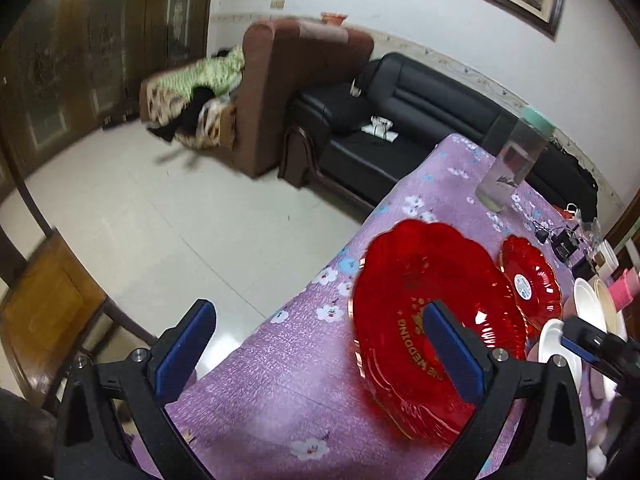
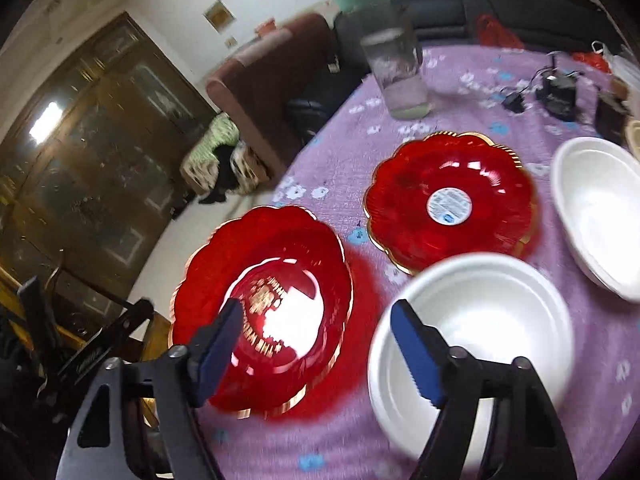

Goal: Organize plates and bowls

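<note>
A large red scalloped plate (image 1: 404, 280) (image 2: 280, 248) with gold lettering lies near the edge of the purple-clothed table (image 1: 288, 400). Beyond it sits a smaller red plate (image 1: 532, 276) (image 2: 404, 208) with a round sticker. A white bowl (image 2: 500, 312) stands beside the large plate and another white bowl (image 2: 600, 208) lies farther right. My left gripper (image 1: 320, 344) is open, its right finger in front of the large plate. My right gripper (image 2: 320, 344) is open above the gap between the large plate and the near bowl, holding nothing.
A clear jar (image 1: 512, 160) (image 2: 396, 72) with a green lid stands farther back on the table, with black adapters and cables (image 2: 560, 92) beside it. A wooden chair (image 1: 48, 312) is at the table's left edge. A black sofa (image 1: 400, 120) and a brown armchair (image 1: 280, 92) stand across the floor.
</note>
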The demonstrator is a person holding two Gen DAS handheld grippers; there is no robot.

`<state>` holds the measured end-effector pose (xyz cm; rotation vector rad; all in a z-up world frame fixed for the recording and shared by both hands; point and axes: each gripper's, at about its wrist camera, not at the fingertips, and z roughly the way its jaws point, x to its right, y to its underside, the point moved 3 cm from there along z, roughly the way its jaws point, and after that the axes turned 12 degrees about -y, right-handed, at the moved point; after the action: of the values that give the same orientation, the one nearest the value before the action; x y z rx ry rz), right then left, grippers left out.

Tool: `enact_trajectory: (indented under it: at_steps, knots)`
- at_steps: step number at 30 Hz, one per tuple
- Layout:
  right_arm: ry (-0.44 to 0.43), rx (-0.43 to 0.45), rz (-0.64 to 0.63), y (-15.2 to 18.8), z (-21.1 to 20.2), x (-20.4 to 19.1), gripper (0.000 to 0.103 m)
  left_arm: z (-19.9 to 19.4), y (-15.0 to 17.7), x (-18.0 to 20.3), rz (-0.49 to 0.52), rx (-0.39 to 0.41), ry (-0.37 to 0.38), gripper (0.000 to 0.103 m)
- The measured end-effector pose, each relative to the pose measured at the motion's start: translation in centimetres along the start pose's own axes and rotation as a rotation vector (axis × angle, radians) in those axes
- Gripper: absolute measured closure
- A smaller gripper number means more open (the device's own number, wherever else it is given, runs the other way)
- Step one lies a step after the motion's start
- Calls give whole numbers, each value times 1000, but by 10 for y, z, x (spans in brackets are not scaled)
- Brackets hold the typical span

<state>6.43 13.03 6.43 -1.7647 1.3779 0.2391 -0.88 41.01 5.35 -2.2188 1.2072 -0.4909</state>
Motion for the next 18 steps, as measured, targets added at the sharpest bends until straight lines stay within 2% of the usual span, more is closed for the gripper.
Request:
enact_trajectory:
  at_steps: [4,9,12,14,15,16,17,18]
  knots:
    - [48,-63,4,-12,31,2,29,18,-4,-4,-23,-50,41,0]
    - [100,-115,-12,-12,58,5,33,33,-9,6,8,-58,64,2]
    - [131,-145,-36,-9,71,4,35,43,-8,17,45,-79,73,21]
    - [133,-164,-44,-6,79,4,40,51,-7,26,74,-103,92,44]
    - [133,-172,-44,-4,82,5,47,53,-5,29,87,-109,90,52]
    - [137,-178,-40,-2,84,6,53,57,-3,34,107,-121,86,72]
    - [142,-176,-37,0,85,7,57,60,0,36,118,-132,90,86]
    - [145,-172,-36,2,84,8,63,62,2,39,121,-146,110,87]
